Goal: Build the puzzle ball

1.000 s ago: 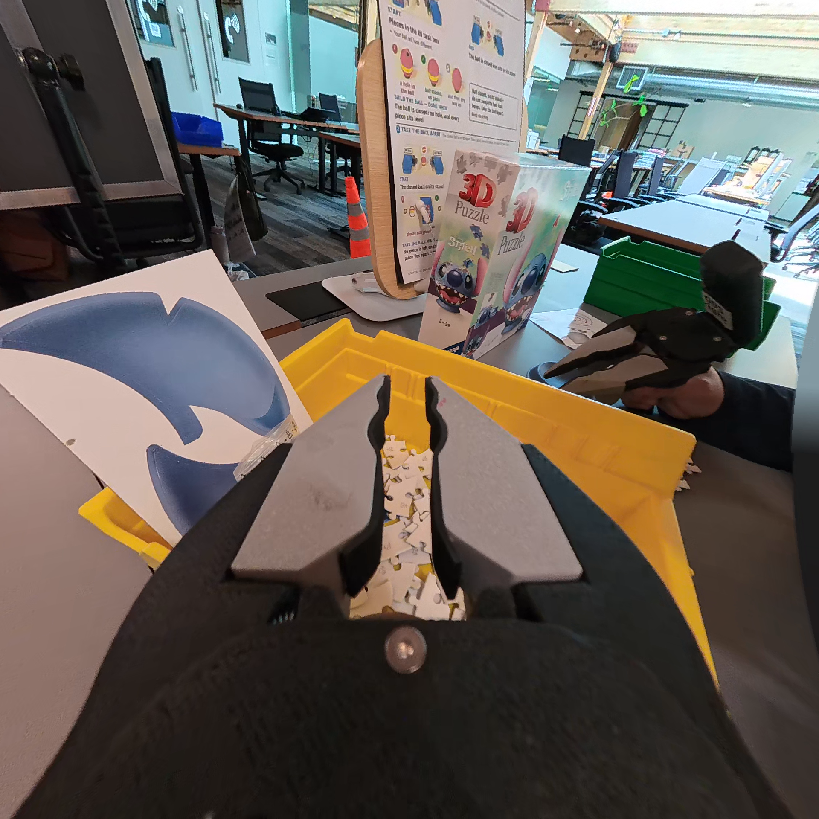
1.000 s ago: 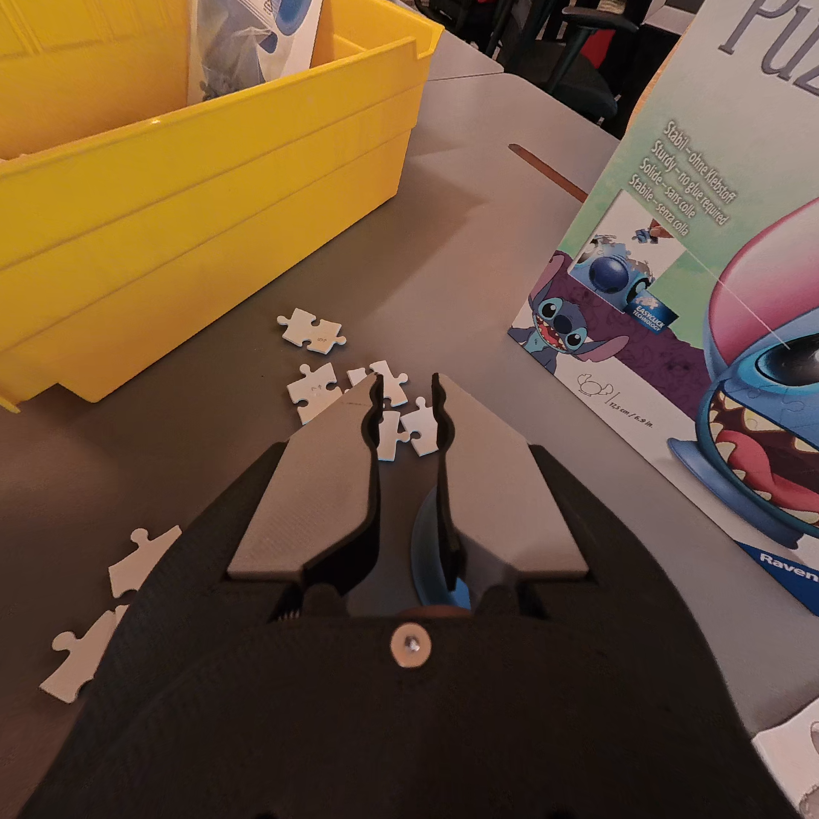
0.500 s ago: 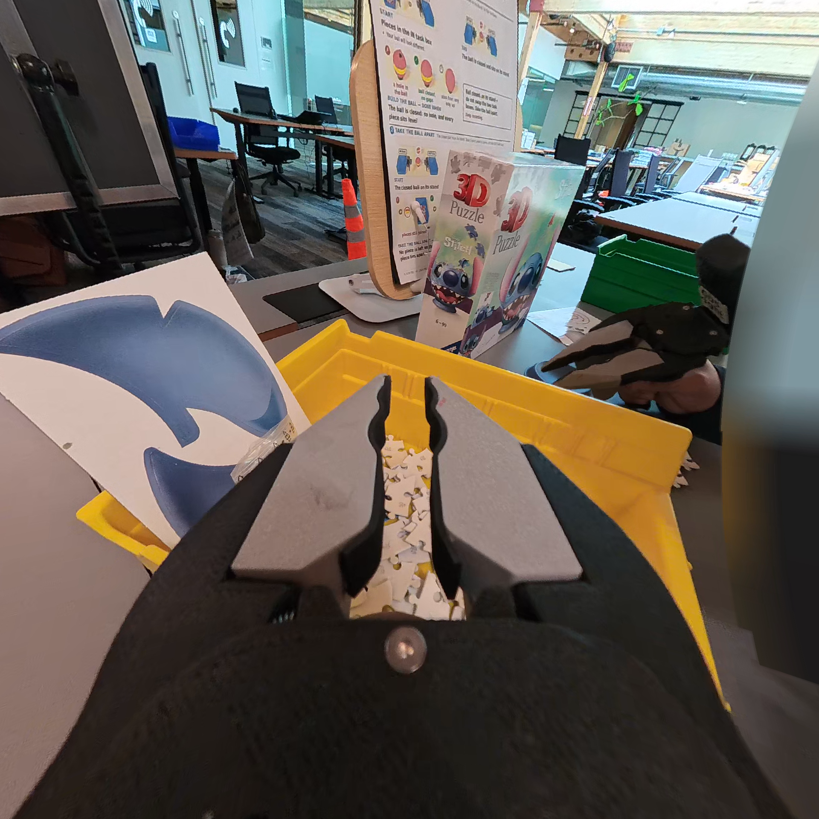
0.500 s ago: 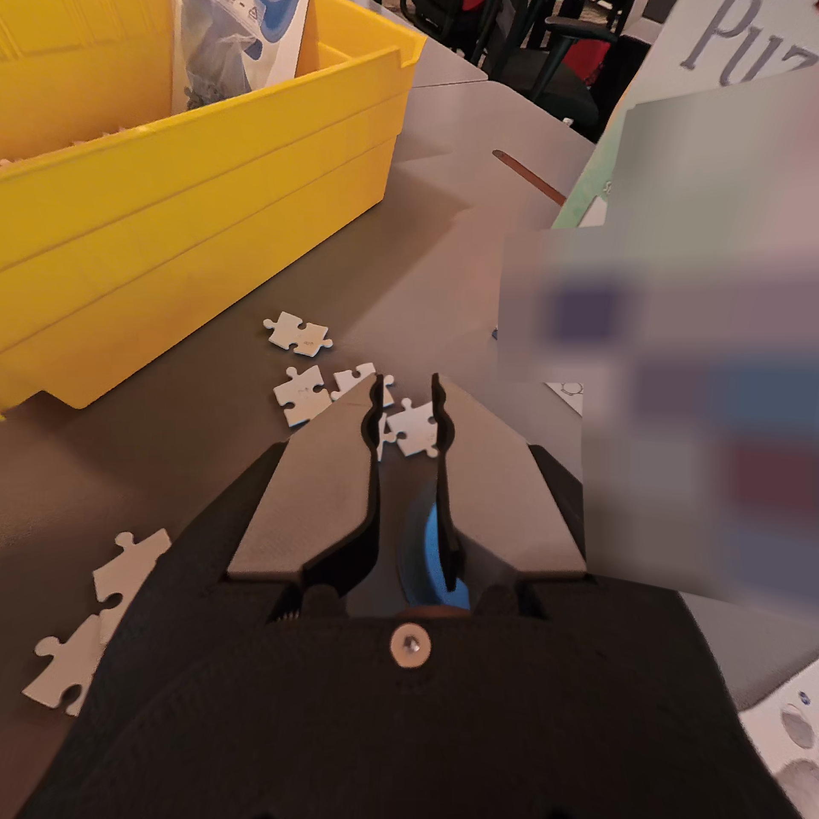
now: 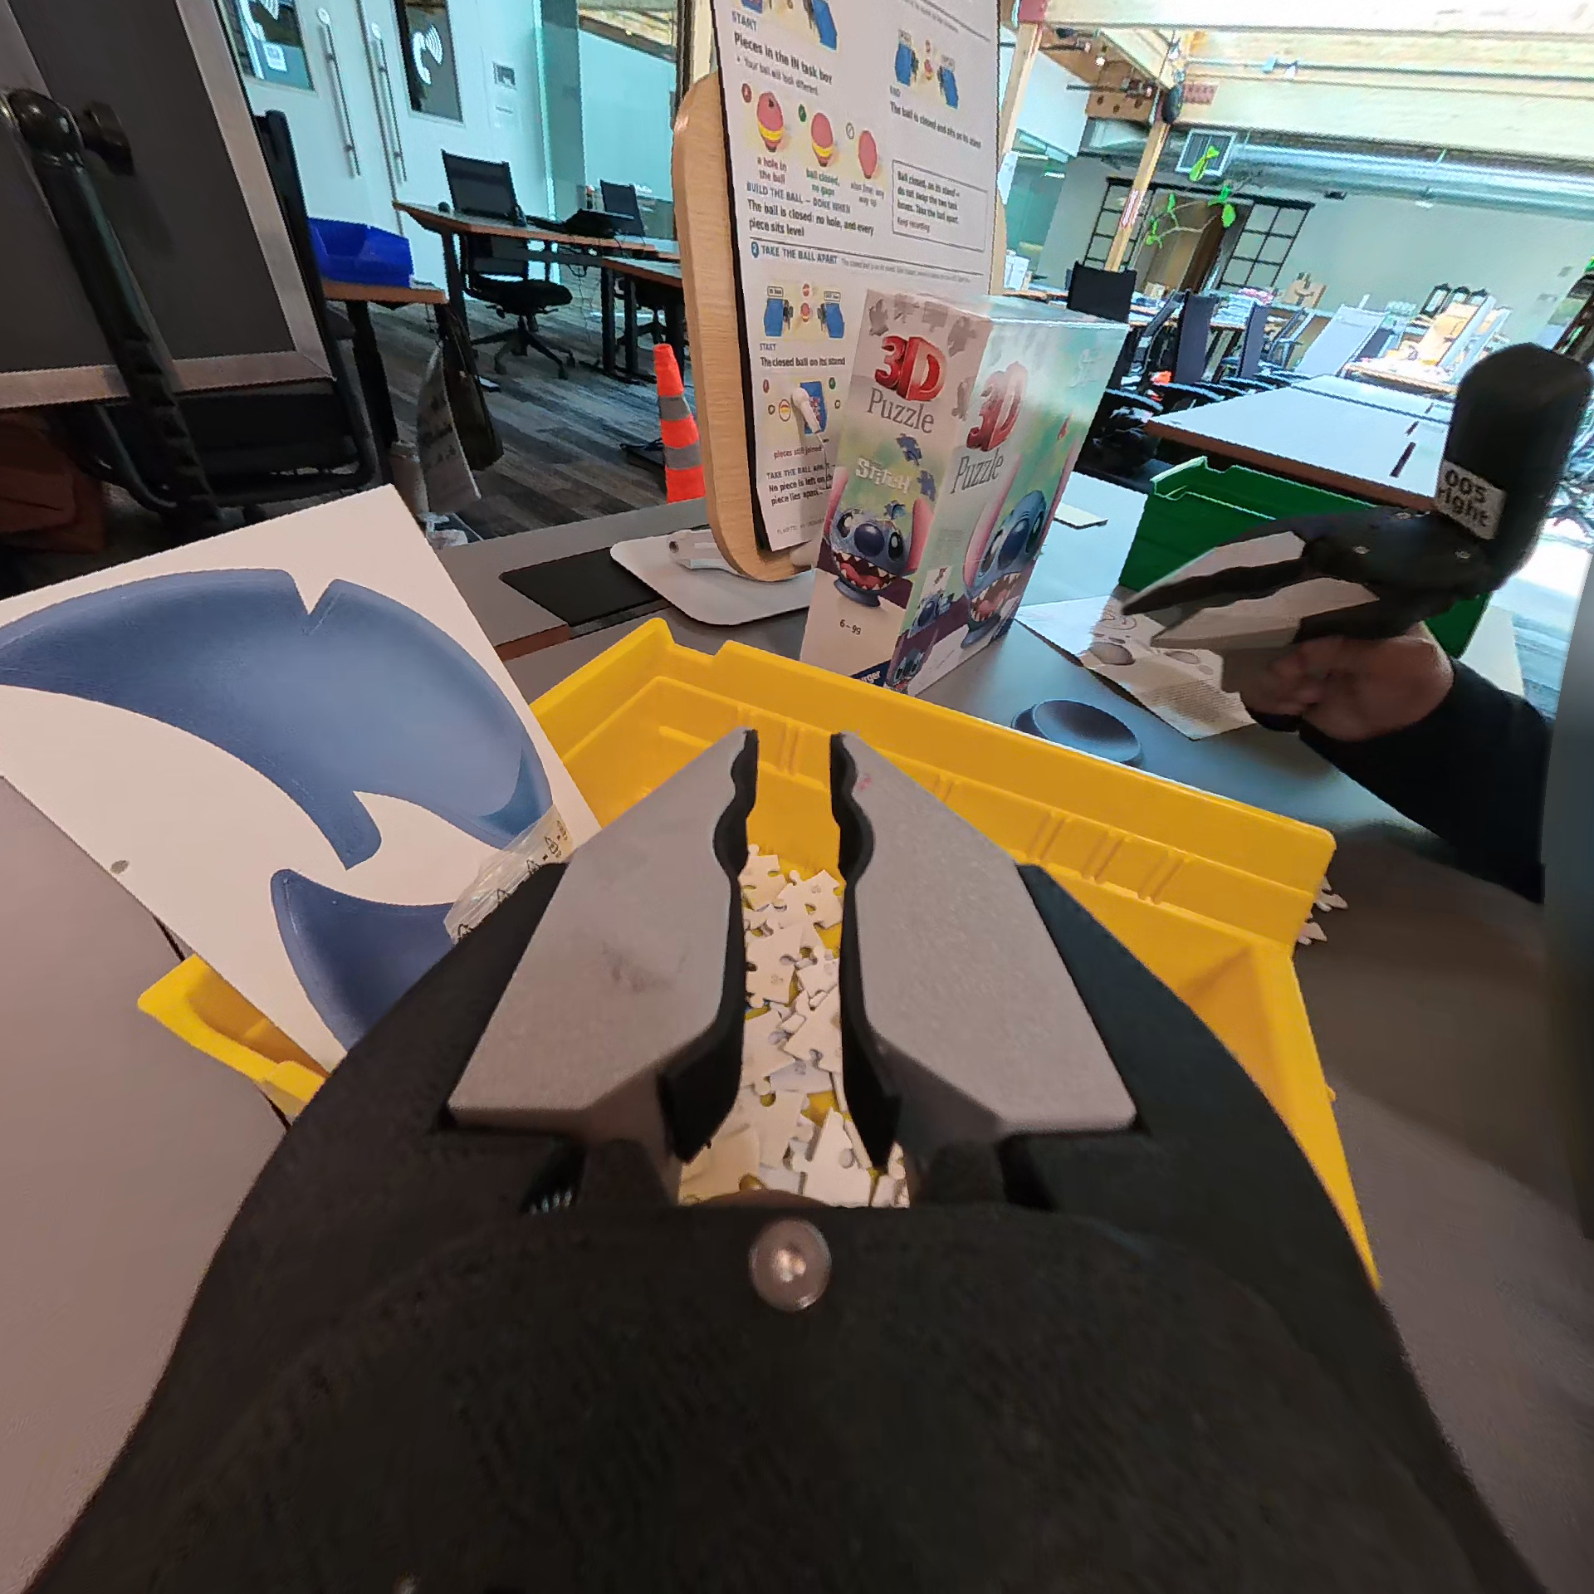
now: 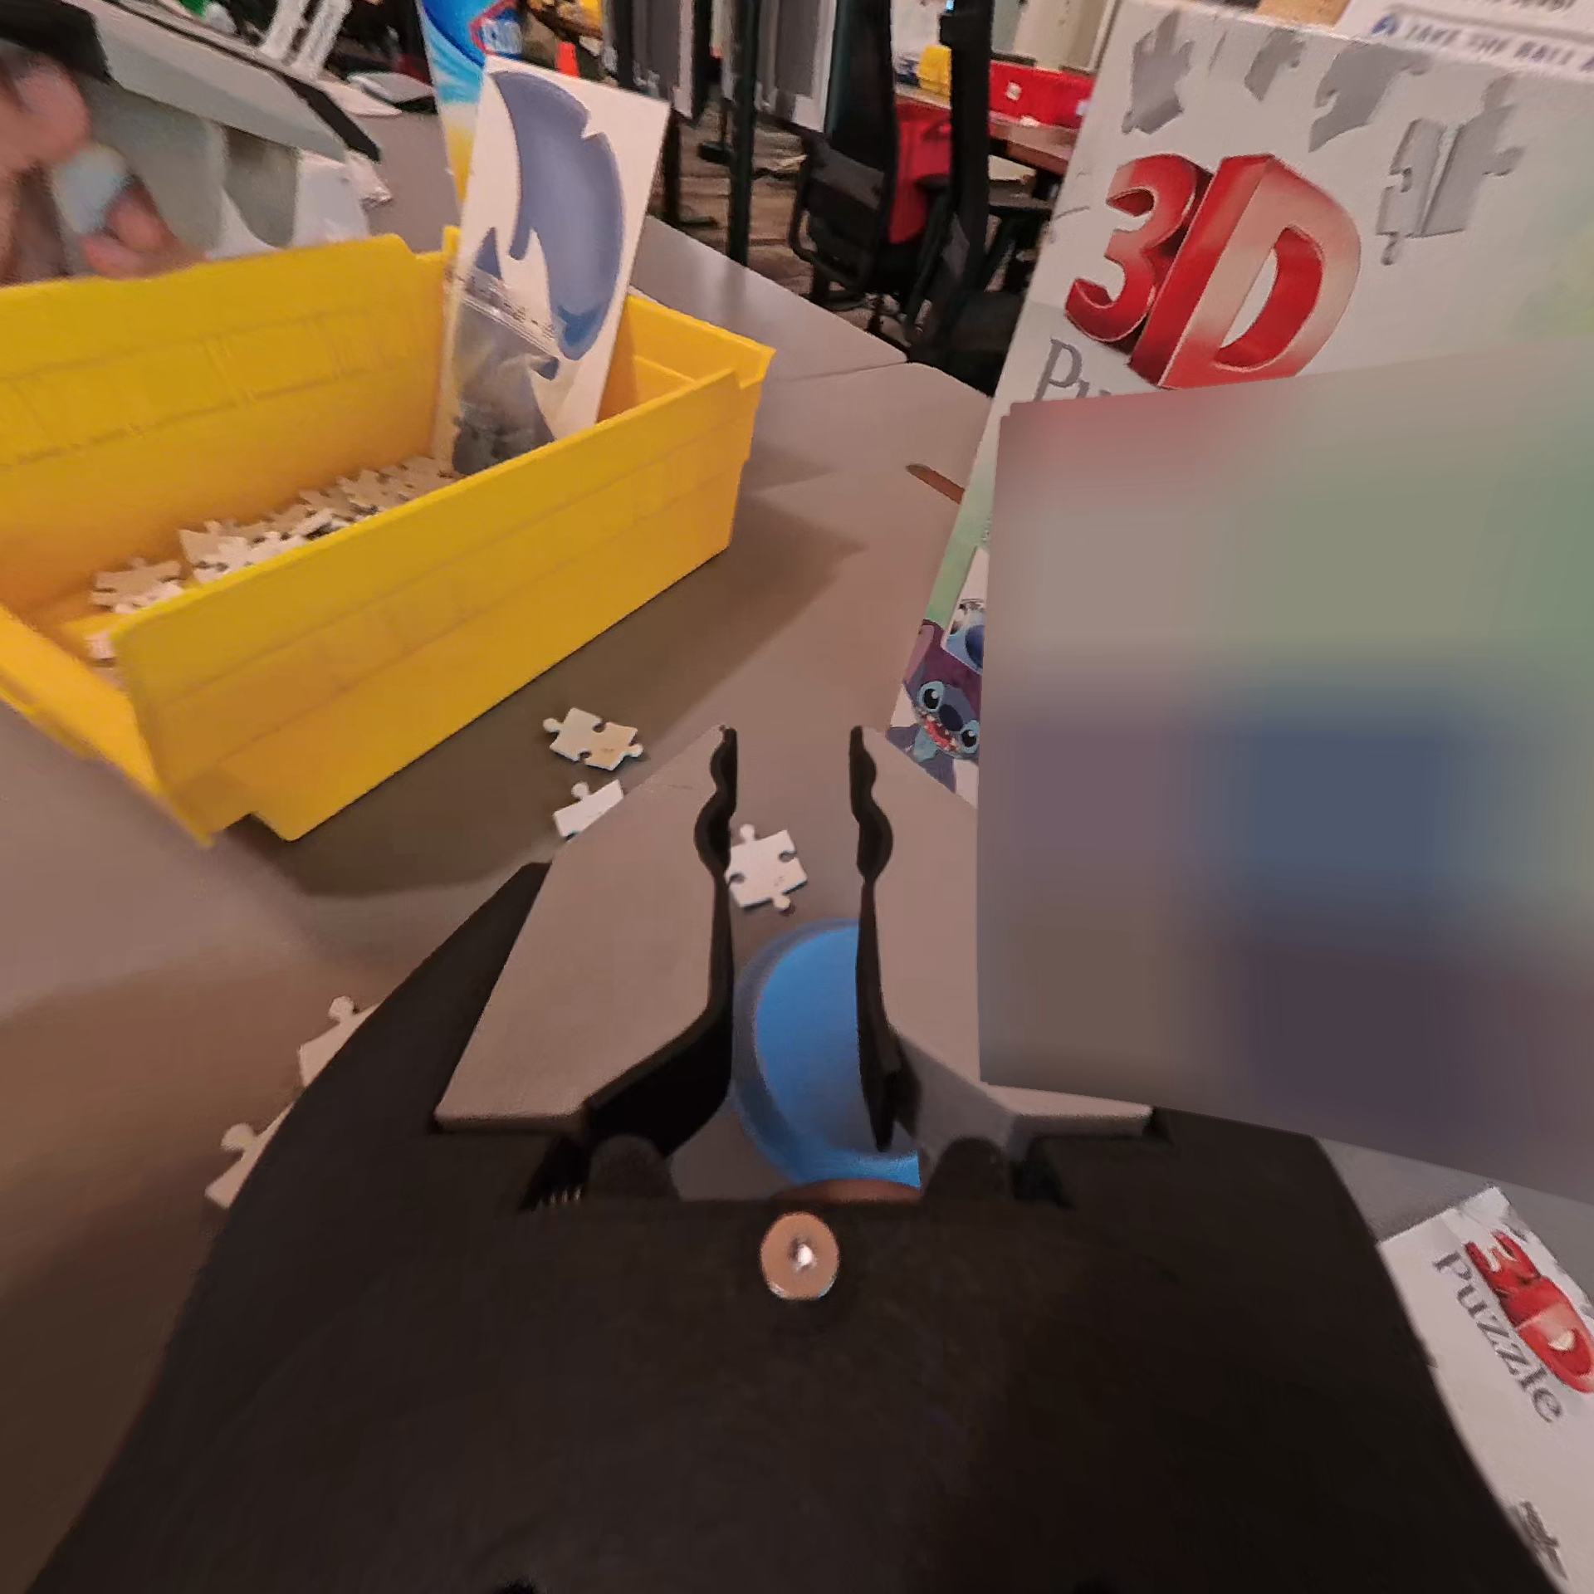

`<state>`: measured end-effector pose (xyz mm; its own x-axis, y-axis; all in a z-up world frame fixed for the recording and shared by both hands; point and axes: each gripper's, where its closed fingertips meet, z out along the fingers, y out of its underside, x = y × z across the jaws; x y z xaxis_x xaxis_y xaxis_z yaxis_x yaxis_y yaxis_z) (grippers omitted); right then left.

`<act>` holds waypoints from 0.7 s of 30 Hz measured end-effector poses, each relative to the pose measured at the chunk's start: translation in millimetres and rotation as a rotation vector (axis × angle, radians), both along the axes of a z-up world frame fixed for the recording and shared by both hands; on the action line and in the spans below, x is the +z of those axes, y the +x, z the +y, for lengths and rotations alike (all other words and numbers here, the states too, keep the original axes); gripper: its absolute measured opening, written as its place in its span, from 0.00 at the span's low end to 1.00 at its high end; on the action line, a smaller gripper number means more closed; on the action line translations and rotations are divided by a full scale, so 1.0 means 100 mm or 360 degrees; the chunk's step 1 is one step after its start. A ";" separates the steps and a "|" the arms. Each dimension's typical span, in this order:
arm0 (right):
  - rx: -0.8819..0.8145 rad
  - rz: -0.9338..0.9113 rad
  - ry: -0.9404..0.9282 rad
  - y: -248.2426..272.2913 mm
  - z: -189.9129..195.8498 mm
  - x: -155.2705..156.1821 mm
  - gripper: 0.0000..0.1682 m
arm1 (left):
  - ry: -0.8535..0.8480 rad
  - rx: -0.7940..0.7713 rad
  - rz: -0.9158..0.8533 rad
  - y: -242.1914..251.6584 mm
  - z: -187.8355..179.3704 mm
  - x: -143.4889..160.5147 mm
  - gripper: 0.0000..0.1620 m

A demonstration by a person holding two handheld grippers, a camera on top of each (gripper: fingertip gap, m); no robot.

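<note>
My left gripper (image 5: 793, 750) hangs narrowly open and empty over a yellow bin (image 5: 1035, 802) that holds a heap of white puzzle pieces (image 5: 793, 975). My right gripper (image 6: 792, 750) is open and empty, held above the grey table; it also shows in the left wrist view (image 5: 1208, 604), in a hand. Under its fingers lie a round blue stand (image 6: 802, 1035) and one white piece (image 6: 768, 867). More loose pieces (image 6: 595, 742) lie by the bin's wall (image 6: 431, 621). The stand shows dark in the left wrist view (image 5: 1078, 729).
A white card with blue shapes (image 5: 259, 733) leans in the bin's left end. The puzzle box (image 6: 1208, 259) stands close on the right of my right gripper. Behind it are an instruction board (image 5: 854, 216), a green bin (image 5: 1225, 526) and a leaflet (image 5: 1164, 681). Left tips to right tips: about 30 cm.
My right gripper has risen and tilted up from the loose pieces, and its jaws have spread wider. My left gripper has stayed over the bin.
</note>
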<state>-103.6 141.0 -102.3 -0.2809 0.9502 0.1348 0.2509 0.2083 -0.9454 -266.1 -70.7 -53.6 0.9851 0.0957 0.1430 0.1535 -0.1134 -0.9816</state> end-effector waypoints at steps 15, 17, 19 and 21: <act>-0.0129 -0.0166 -0.0088 0.41 0.28 -0.42 0.12 | 0.0010 0.0025 0.0020 -0.01 0.00 0.01 0.08; -0.0179 -0.0199 -0.0088 0.40 0.34 -0.47 0.12 | 0.0010 0.0025 0.0022 -0.01 0.00 0.01 0.08; -0.0202 -0.0214 -0.0090 0.38 0.35 -0.50 0.12 | 0.0009 0.0024 0.0025 -0.01 0.00 0.01 0.08; -0.0212 -0.0233 -0.0080 0.36 0.35 -0.54 0.12 | 0.0005 0.0023 0.0027 -0.01 0.00 0.00 0.08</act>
<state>-67.2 176.3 -156.4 -0.1656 0.9848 0.0531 0.4084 0.1175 -0.9052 -266.6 -70.8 -53.3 0.9859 0.1096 0.1268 0.1386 -0.1084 -0.9844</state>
